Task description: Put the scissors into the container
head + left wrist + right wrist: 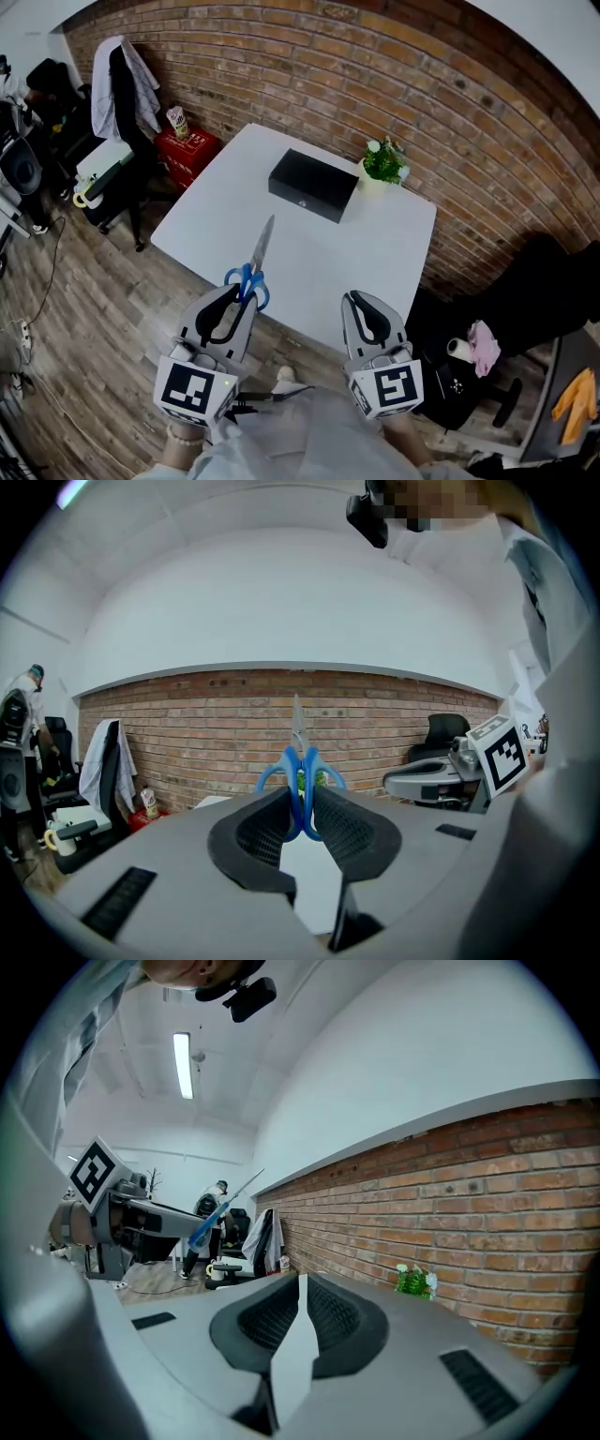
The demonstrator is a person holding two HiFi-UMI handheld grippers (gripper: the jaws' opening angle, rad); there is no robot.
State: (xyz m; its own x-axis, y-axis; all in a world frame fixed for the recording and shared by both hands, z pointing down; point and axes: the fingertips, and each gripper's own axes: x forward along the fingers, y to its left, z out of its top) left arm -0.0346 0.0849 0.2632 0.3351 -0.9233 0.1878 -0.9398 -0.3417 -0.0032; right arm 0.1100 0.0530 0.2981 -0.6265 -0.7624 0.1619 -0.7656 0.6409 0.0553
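– Between the jaws of the left gripper [302,799] sat the scissors [258,251], clamped by the blue handles, blades ahead. Right gripper [300,1286] was pinched shut, empty.
– Container [313,185] lay well ahead on the bench [375,248], so I'd have carried them tips-first, slowly.

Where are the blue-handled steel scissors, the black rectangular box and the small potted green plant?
Blue-handled steel scissors [262,244]: head view, steel blade.
Black rectangular box [313,185]: head view, top face.
Small potted green plant [384,161]: head view, leaves.

The scissors' [299,752] blue loops are partly hidden, it seems, inside the left hand-held gripper [302,803].
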